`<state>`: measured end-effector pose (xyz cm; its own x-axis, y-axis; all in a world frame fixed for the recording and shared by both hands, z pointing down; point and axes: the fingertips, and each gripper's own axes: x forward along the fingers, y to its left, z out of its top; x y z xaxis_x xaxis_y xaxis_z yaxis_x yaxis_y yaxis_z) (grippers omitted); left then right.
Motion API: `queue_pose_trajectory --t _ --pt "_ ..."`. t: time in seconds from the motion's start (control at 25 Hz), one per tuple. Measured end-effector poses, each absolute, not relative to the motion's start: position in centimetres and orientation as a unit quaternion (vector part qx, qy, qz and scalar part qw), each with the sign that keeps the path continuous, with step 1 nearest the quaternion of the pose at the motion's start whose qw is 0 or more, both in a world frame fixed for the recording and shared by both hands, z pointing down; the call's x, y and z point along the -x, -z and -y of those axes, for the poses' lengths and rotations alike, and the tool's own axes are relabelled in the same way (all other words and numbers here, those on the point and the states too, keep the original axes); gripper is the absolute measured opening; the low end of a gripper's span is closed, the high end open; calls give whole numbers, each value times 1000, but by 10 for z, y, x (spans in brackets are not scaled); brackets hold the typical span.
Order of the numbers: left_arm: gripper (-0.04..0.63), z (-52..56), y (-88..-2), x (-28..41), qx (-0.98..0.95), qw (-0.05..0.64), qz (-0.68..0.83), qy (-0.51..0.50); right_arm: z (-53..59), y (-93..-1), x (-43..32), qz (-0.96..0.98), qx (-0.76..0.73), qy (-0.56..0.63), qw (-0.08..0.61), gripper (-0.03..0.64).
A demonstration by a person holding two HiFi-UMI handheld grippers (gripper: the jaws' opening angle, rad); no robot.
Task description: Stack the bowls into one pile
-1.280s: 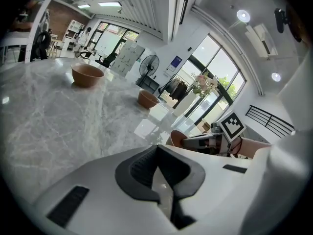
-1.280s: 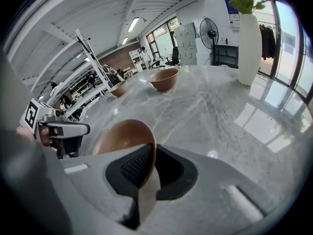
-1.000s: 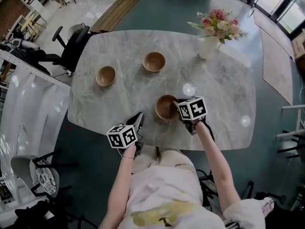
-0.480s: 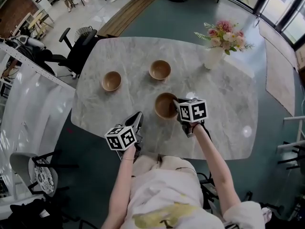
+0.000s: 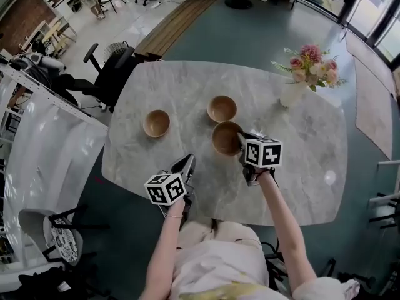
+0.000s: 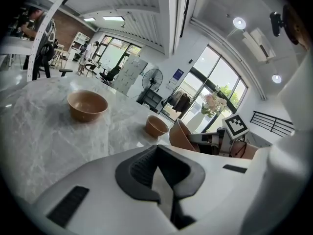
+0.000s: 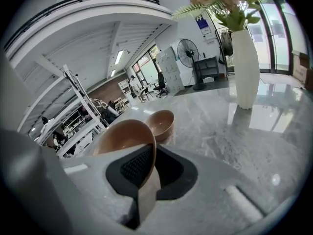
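A cream top (image 5: 212,255) with a yellow patch (image 5: 219,289). The left tongs (image 6: 157,153) and right tongs (image 7: 152,153) are white with black pads (image 7: 137,166).

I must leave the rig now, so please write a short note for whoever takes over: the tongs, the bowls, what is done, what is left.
Left tongs: shut, empty, above the table's near edge.
Right tongs: shut on the rim of the held bowl, which is tilted and seems off the table, just in front of the middle bowl.
Third bowl: alone, further left.
Done: one bowl picked up; nothing stacked yet.
Left: probably set the held bowl into the middle bowl, then add the third bowl.
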<state>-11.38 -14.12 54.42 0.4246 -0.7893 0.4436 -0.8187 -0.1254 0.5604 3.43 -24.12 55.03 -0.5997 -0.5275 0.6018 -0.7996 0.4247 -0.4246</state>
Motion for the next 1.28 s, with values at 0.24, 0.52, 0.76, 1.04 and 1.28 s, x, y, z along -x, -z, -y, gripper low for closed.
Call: queue_pose_trajectory --t 0.24,0.52,0.76,1.04,1.28 --pt "0 172 -547 125 -753 390 530 -14 280 -544 -20 814 -429 -359 158 18" --pt "0 202 -554 130 -762 392 515 -23 322 -545 -15 799 -463 -358 136 18" --pt "0 221 -560 131 -767 398 502 -30 347 -550 -13 783 -496 -348 140 18" --pt "0 232 -572 123 -771 410 485 -34 360 -561 -12 770 -520 -330 165 18" --pt "0 233 -578 121 -772 419 477 -37 363 -571 -14 762 -532 -320 187 18"
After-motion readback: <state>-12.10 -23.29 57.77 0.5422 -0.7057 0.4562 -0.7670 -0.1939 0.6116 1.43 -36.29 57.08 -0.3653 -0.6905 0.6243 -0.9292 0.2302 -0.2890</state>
